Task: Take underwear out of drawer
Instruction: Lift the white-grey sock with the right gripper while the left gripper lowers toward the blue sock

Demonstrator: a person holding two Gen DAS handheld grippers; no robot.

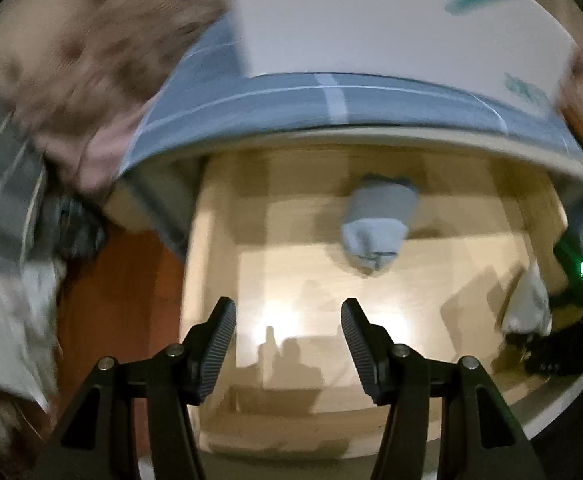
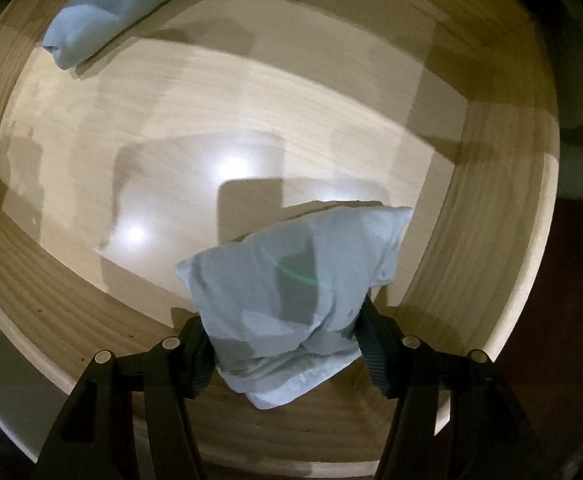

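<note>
Your right gripper [image 2: 283, 344] points down into the open wooden drawer [image 2: 491, 240] and is clamped on a folded pale blue piece of underwear [image 2: 291, 280]; the cloth bulges out between the two pads and hides most of the left one, while the ribbed right pad presses against its side. The bundle hangs over the near right part of the drawer floor, which is bare, glossy and marked by two bright spots of reflected light. In the left wrist view the same bundle [image 1: 529, 304] shows at the far right edge, with the dark right gripper [image 1: 555, 352] beside it, blurred. A second bundle [image 2: 107, 16], rolled and also pale blue with a darker blue end, lies on the drawer floor in the far left corner, well apart from the held one; the left wrist view shows it [image 1: 375, 228] near the far wall of the drawer [image 1: 219, 280]. Your left gripper [image 1: 288, 344] hovers above the near side of the drawer with its pads apart and nothing between them. Beyond the drawer, blue checked bedding [image 1: 331, 100] runs along its far edge, with a white box [image 1: 371, 20] on it. To the left there is spotted pinkish fabric [image 1: 83, 60] and striped grey cloth [image 1: 3, 200], both too blurred to tell more.
</note>
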